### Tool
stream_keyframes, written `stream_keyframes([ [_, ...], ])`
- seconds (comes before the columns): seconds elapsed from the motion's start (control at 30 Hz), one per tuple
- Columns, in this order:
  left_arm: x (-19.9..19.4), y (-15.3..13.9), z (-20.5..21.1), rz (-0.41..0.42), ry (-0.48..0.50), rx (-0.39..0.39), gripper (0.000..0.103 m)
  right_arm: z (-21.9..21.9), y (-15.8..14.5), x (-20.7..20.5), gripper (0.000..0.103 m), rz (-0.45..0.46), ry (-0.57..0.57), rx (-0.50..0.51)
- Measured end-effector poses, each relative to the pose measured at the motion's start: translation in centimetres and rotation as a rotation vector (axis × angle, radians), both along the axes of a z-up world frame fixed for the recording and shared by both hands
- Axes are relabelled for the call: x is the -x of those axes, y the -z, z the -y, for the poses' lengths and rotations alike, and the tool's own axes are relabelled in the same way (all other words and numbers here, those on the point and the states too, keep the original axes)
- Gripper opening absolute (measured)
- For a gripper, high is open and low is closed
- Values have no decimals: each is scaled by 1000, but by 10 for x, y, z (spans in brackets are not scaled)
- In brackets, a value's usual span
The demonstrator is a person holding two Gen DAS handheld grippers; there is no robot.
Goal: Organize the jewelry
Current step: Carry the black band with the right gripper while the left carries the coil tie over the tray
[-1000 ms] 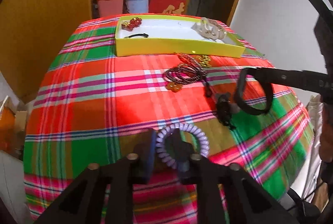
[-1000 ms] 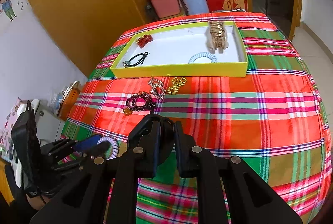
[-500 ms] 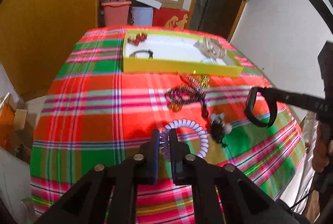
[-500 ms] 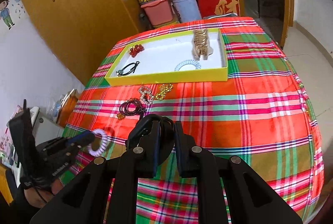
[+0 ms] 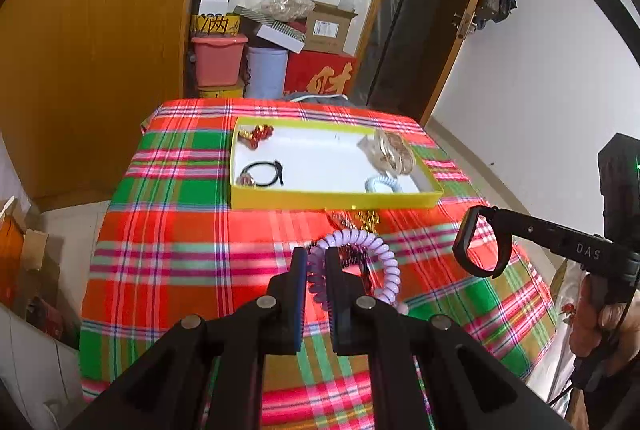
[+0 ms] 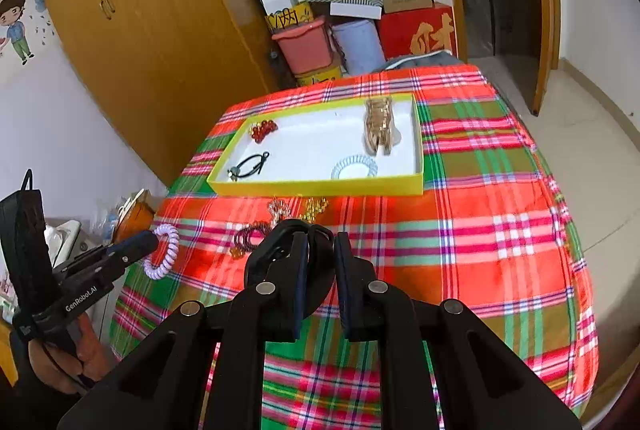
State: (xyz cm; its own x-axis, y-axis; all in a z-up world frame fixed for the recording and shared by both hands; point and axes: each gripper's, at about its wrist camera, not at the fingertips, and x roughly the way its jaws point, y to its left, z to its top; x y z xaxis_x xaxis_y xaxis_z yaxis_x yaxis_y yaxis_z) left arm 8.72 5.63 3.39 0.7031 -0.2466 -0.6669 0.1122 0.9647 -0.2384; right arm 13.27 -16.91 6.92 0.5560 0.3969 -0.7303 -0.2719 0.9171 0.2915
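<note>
Item: lilac spiral hair tie (image 5: 362, 262), pinched by one short stretch of coil in the left gripper (image 5: 316, 262), raised above the plaid-covered table (image 5: 168, 238) and short of the yellow tray (image 5: 332, 199); most of the loop hangs free to the right of the jaws. Item: black band (image 5: 478, 248), clamped at its edge in the right gripper (image 6: 320, 250), likewise held in the air, near the table's right side. Tray contents: red bead cluster (image 5: 256, 134), black hair tie (image 5: 262, 174), pale blue spiral tie (image 5: 383, 185), gold bangles on a holder (image 5: 390, 152). Loose on the cloth before the tray: gold chain pieces (image 6: 316, 206), dark beaded bracelet (image 6: 250, 236), clear crystal piece (image 6: 280, 208). Risks, as judged: the narrow bite on a springy coil may let the tie slip or spring out in transit; the dangling loop may catch the tray's near wall or drag the loose pieces; a release over the bangles could tangle the coil with them; the two grippers, converging on one tray, may collide.
</note>
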Motion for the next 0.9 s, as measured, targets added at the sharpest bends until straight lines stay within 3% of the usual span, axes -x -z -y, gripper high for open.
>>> stream_keyframes([
  [0.4, -49, -7, -15, 15, -13, 13, 9, -13, -4, -37, 14, 23, -8, 6],
  [0.9, -131, 10, -23, 6, -7, -3, 9, -39, 20, -114, 14, 10, -16, 36],
])
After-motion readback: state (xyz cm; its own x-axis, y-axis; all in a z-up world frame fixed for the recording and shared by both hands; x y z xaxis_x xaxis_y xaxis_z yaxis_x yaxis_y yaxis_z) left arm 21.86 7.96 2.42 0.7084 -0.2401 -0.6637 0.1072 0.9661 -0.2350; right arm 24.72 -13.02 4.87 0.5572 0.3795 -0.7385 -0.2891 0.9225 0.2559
